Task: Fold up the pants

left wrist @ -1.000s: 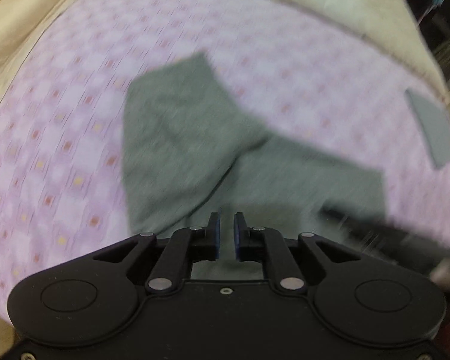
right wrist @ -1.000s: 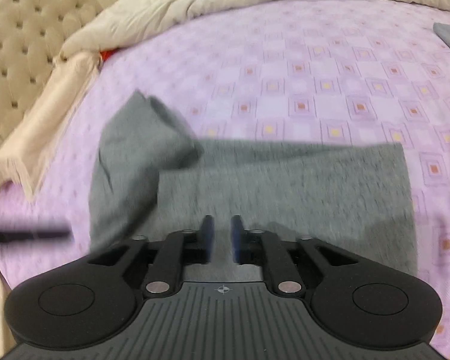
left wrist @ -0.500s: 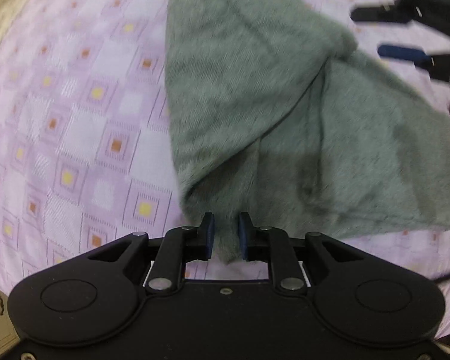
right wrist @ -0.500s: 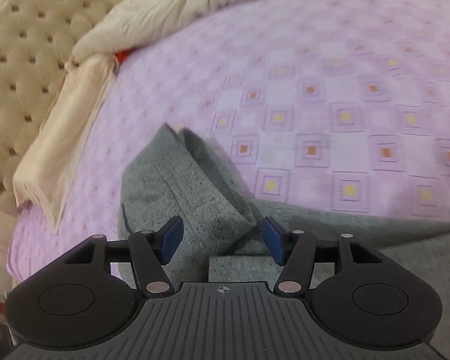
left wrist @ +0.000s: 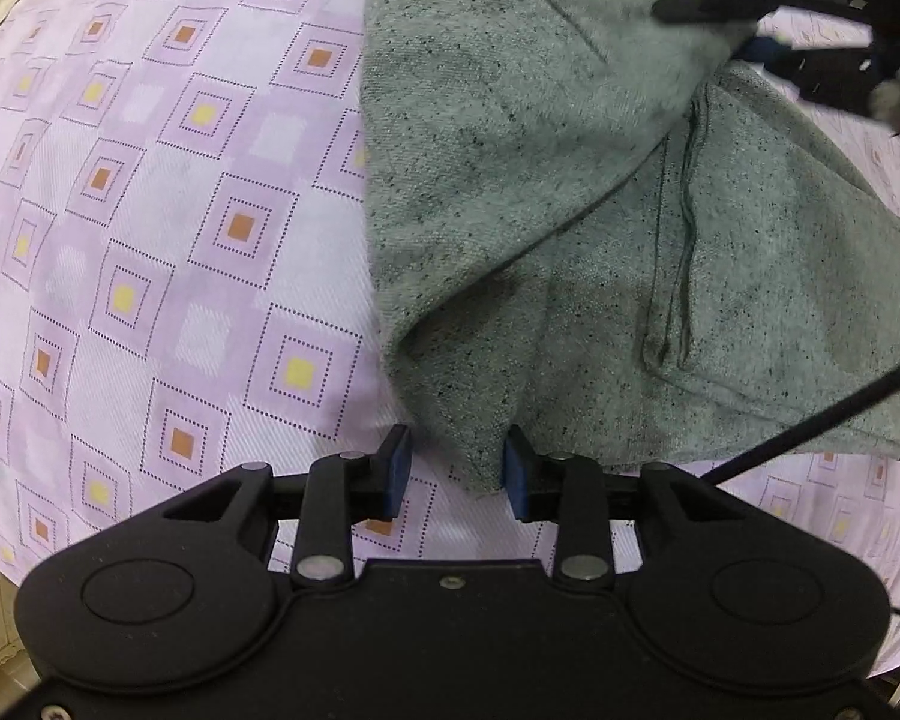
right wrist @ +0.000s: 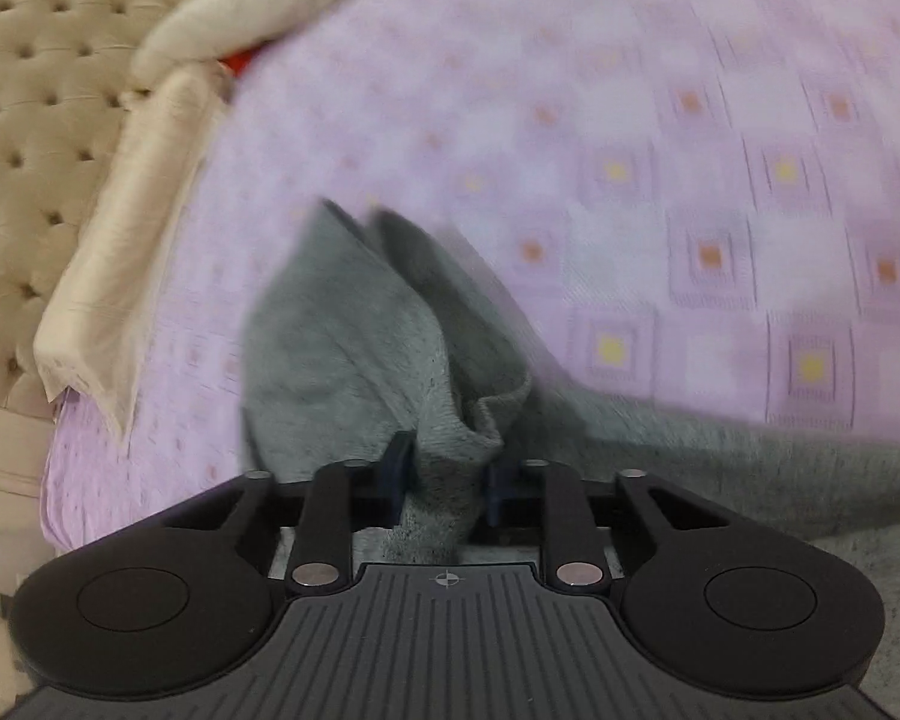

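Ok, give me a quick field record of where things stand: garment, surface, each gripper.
garment: grey pants, partly folded, one flap raised
surface: purple patterned bedsheet
left gripper: jaws opening, pants corner between the pads, not pinched
right gripper: jaws closing on a bunched fold of the pants
background: cream quilt and tufted headboard

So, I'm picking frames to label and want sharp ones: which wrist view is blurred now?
Right wrist view: motion-smeared, the bedsheet squares soft, the grey pants fuzzy. Left wrist view: crisp, with sheet dots and fabric flecks clear; only the right gripper at its top edge is blurred. Both bend at the edges.
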